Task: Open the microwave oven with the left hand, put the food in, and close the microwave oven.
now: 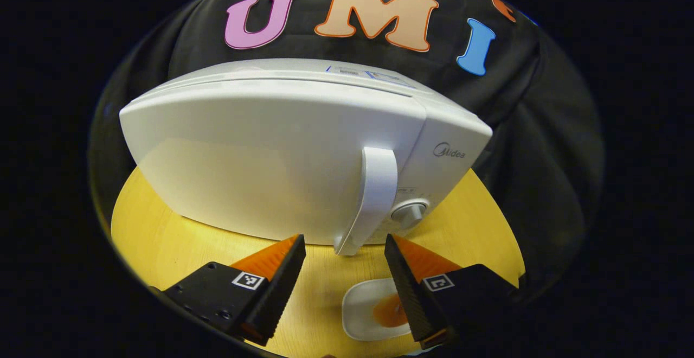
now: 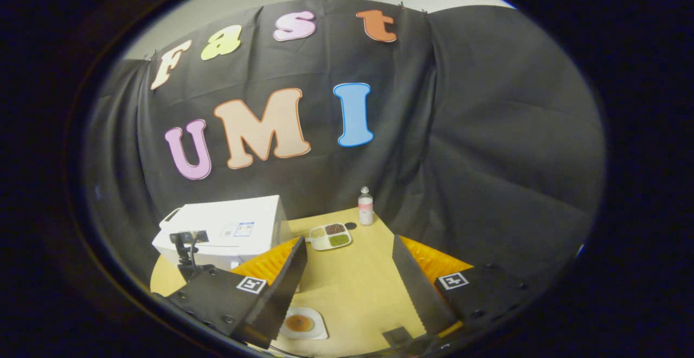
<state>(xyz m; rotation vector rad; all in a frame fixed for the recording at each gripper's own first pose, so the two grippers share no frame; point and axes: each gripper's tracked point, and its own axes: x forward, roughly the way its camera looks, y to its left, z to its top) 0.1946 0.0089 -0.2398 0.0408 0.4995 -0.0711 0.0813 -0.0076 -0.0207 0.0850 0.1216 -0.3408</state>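
Right in front of the left gripper (image 1: 344,247) sits the white microwave (image 1: 282,152) on the yellow table (image 1: 173,244), door shut. Its jaws are spread wide, with the door handle (image 1: 374,198) just ahead of the gap, not touched. Below them lies the white plate of food (image 1: 368,309). Further back, the right gripper (image 2: 349,249) hangs wide open over the table, nothing held, and a divided tray (image 2: 329,236) and a bottle (image 2: 366,206) stand near the wall.
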